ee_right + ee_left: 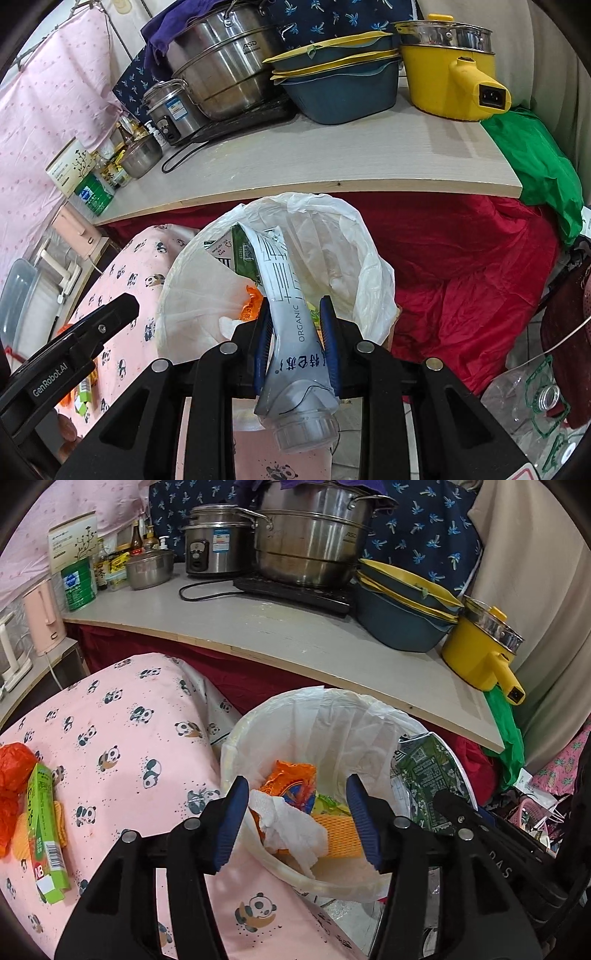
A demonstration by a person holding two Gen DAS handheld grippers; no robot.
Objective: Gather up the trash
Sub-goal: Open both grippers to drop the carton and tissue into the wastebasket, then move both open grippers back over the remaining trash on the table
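Below a cluttered tabletop (258,627) stands the lined bin (332,716). The left hand-held gripper (299,823) hangs released above it; the right hand-held gripper (295,347) grips a flattened carton (291,317) (next: let go over the bin).

A flattened milk carton (291,314) slants into the white-lined bin (332,716) over crumpled tissue (288,823) and wrappers.

Cramped home kitchen corner, probably: steel pots (306,535), rice cooker (212,542), sauce bottles (107,561) on counter (280,635).
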